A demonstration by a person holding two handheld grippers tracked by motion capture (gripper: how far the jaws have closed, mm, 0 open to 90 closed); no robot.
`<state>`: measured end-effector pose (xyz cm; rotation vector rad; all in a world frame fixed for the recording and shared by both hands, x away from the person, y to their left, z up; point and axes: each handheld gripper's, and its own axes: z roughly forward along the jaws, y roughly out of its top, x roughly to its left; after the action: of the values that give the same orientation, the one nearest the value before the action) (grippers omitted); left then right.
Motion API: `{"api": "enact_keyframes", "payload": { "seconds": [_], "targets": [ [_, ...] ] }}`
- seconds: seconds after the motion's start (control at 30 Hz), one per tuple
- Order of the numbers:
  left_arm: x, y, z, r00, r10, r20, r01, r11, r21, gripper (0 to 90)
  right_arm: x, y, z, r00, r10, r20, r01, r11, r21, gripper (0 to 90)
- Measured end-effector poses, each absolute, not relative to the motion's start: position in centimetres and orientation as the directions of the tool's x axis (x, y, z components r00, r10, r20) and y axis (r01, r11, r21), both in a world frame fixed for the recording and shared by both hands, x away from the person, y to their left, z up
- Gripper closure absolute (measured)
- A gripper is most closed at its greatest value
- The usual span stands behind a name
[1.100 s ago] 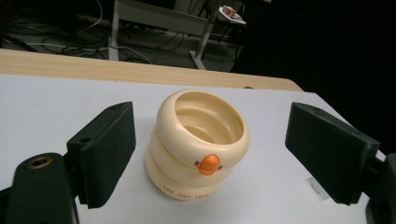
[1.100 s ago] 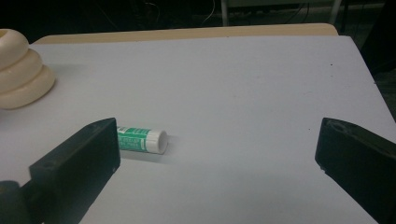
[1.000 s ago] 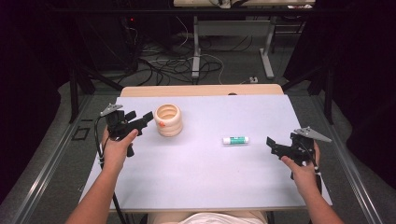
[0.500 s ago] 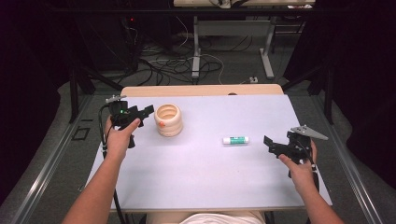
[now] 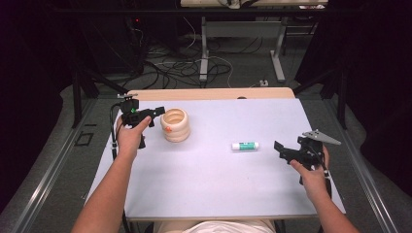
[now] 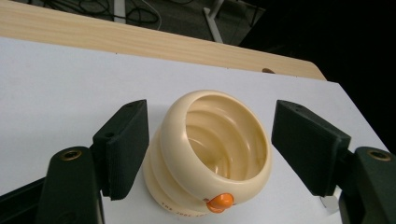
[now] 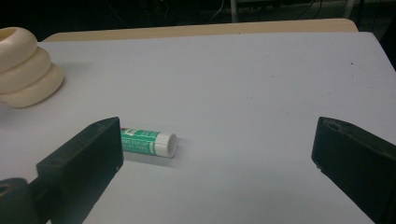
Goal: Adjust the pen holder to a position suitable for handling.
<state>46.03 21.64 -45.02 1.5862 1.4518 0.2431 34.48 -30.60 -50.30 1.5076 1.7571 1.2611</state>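
My table point(image 5: 209, 184) has a pale lavender-white top with a light wooden strip along its far edge. On it, left of centre in the high view, stands a cream ribbed cup point(image 5: 175, 124); right of centre, well apart, lies a green-labelled glue stick point(image 5: 245, 145).

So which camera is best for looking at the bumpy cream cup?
The left gripper view: the cream cup is close, showing its ribbed inside and orange knob. The high view shows it small on the table; the right gripper view catches its side at the edge.
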Motion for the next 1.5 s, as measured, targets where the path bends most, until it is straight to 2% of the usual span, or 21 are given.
{"api": "enact_keyframes", "payload": {
  "seconds": [0.2,0.47,0.6,0.63,0.67,0.9,1.3,1.5],
  "targets": [
    [46.8,21.3,-45.0,0.261,0.846,-0.464,0.699,0.166,0.696,29.9,34.4,-30.7,-50.1,-0.264,0.946,0.186,0.476,-0.04,0.879,1.7],
    [47.8,21.3,-44.8,0.218,0.829,-0.515,0.773,0.175,0.609,38.4,34.4,-31.0,-50.1,-0.261,0.944,0.203,0.482,-0.055,0.875,3.1],
    [48.2,21.1,-45.3,0.181,0.822,-0.541,0.799,0.197,0.568,39.0,34.4,-30.9,-50.1,-0.262,0.942,0.211,0.488,-0.06,0.871,3.5],
    [48.3,21.2,-45.4,0.164,0.818,-0.552,0.807,0.21,0.551,39.0,34.7,-30.7,-50.4,-0.26,0.942,0.211,0.447,-0.076,0.891,3.7],
    [48.5,21.3,-45.6,0.16,0.818,-0.552,0.807,0.213,0.551,39.3,34.5,-30.8,-50.2,-0.27,0.941,0.207,0.478,-0.056,0.877,3.9],
    [49.1,21.7,-46.5,0.073,0.802,-0.593,0.841,0.27,0.469,39.8,34.5,-30.7,-50.3,-0.276,0.939,0.206,0.49,-0.047,0.87,4.7],
    [49.6,21.7,-48.0,0.012,0.78,-0.626,0.864,0.307,0.399,41.7,34.6,-30.6,-50.3,-0.285,0.937,0.2,0.491,-0.036,0.87,5.8],
    [49.7,21.5,-48.7,0.009,0.779,-0.627,0.883,0.288,0.37,45.3,34.6,-30.6,-50.5,-0.283,0.937,0.205,0.489,-0.042,0.871,6.3]
  ]
}}
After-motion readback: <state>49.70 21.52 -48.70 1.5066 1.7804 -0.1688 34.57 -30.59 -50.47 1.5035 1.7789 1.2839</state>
